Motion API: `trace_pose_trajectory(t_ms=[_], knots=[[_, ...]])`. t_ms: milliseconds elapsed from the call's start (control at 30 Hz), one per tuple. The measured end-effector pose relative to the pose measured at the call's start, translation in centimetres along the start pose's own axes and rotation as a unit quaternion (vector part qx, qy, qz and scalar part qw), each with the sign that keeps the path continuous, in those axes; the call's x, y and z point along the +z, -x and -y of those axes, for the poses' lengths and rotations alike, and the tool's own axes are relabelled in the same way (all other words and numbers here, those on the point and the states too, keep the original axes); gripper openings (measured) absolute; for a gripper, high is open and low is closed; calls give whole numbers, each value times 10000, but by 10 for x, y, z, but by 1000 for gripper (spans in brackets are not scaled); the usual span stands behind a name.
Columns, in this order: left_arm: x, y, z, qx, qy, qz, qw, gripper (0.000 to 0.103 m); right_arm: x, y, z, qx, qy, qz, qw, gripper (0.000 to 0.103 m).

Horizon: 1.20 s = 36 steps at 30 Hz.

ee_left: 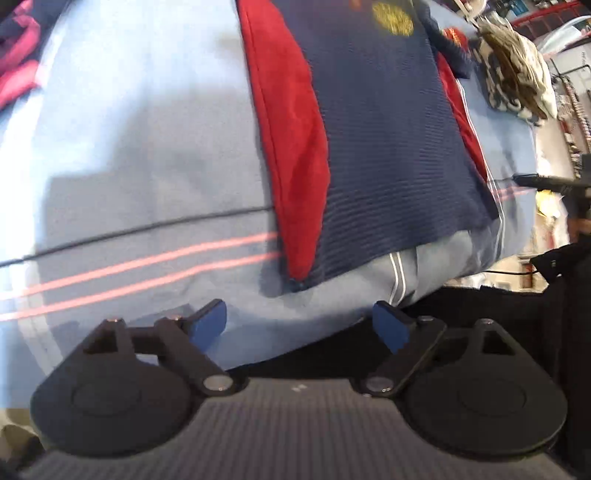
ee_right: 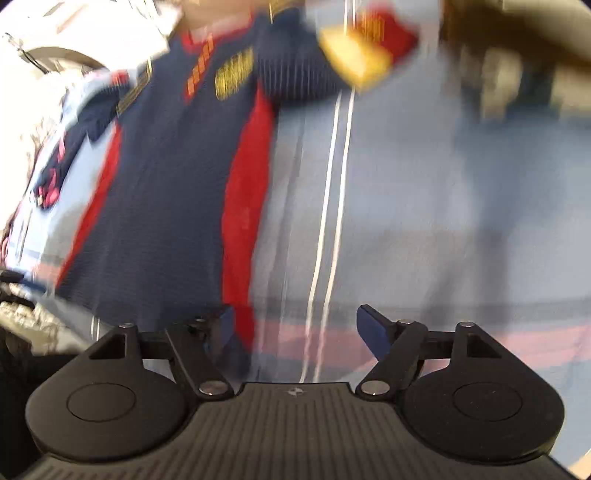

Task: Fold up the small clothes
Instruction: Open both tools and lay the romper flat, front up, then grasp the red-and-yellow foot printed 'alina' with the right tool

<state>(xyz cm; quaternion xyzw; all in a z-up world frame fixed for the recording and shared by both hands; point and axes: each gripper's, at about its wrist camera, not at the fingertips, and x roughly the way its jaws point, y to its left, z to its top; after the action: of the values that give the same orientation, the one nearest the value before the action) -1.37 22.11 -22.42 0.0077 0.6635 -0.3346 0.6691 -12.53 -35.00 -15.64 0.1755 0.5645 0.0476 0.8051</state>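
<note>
Navy shirt (ee_left: 388,122) with red side panels lies flat on the light-blue cloth (ee_left: 129,129) that covers the surface, yellow crest (ee_left: 392,18) on the chest at the far end, hem toward both cameras. Left tongs (ee_left: 299,325) spread wide, nothing between the blue pads, sitting just short of the shirt hem and over the near edge of the surface, where the cloth drops off into a dark gap. Right tongs (ee_right: 295,328) also spread wide and empty; left pad overlaps the shirt's red side panel (ee_right: 247,206) at the hem, can't tell if it touches, view is motion-blurred. Edges: in the left view the near hem of the shirt stops close to the cloth's front edge, and the shirt's right side runs near the cloth's right edge. Open cloth: a big bare stretch left of the shirt in the left view, crossed by two pink stripes (ee_left: 147,266) and a dark line; in the right view a bare stretch right of the shirt with a pair of white lines (ee_right: 328,206) running away from the camera. Around: crumpled beige and patterned clothes pile (ee_left: 517,70) at the far right corner, apart from the shirt; pink and navy garment (ee_left: 18,62) at the far left edge; a sleeve with yellow cuff (ee_right: 354,62) stretches out at the top of the right view; dark blurred shape (ee_right: 517,48) at top right, can't identify
</note>
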Motion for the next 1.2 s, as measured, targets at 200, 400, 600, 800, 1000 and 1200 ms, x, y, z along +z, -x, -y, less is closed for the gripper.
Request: trace_pose_trajectory(t_ms=[200,400,600,800,1000,1200], knots=[[66,25,38,286,-21,1081,9937,103,85,-6,13,-324,-598,1244,9899,103],[130,-32,87,731,-29,1564,9850,103,124,-54,13,-1657,-1179,2064,9571,103],[145,-67,120,1260,62,1619,9787,103,110,-91,31,-1675,-2480,2272,9267,87],[143,-81,127,1306,42,1339,9823,103,129,-107,40,-1416,-2585,2355,9261,101],[145,-82,122,1269,215,1241,9839,103,136,-112,39,-1287,-2651,2558,9207,13],[150,-76,124,1135,133,1320,9846,103,139,-48,10,-1327,-1925,3400,9109,11]])
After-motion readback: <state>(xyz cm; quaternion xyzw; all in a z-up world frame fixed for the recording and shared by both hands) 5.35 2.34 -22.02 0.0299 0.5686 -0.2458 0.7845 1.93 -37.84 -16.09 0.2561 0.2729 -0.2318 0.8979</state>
